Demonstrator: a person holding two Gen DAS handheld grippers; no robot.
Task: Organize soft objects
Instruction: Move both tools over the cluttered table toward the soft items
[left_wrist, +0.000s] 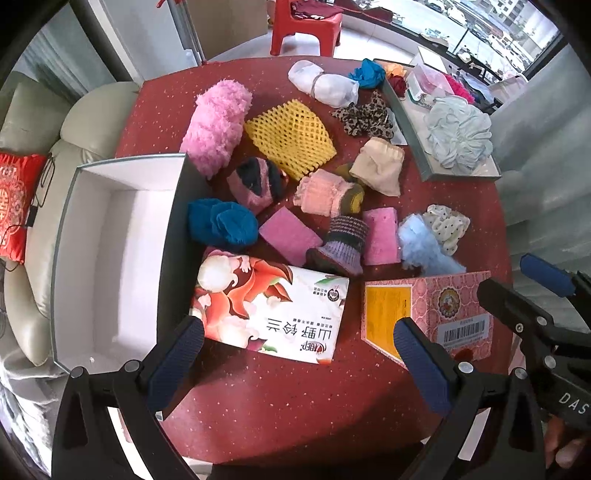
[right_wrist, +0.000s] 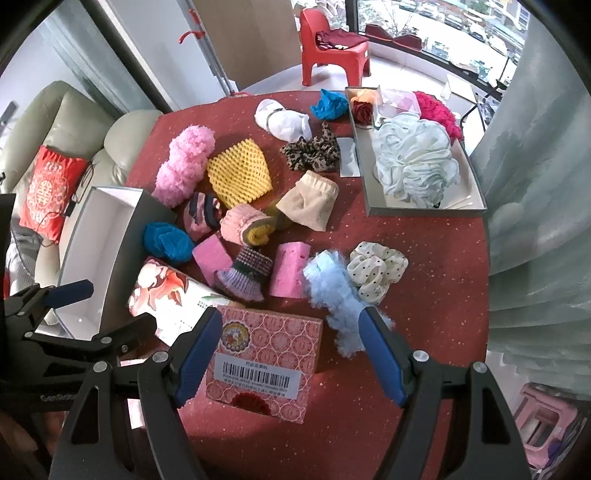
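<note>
With both grippers' jaws released, we judge the blue fluffy piece (right_wrist: 334, 291) light, compressible; grasp its thick middle.

The left gripper (left_wrist: 295, 354) has a matte black frame of triangular struts with open cut-outs, round silver screw heads at the joints, and two long fingers (left_wrist: 177, 362) faced with ribbed dark blue pads. The right gripper (right_wrist: 288, 354) is built the same, black with silver screws and blue ribbed pads. White letters "DAS" mark its black body at the lower right of the left view.
</note>
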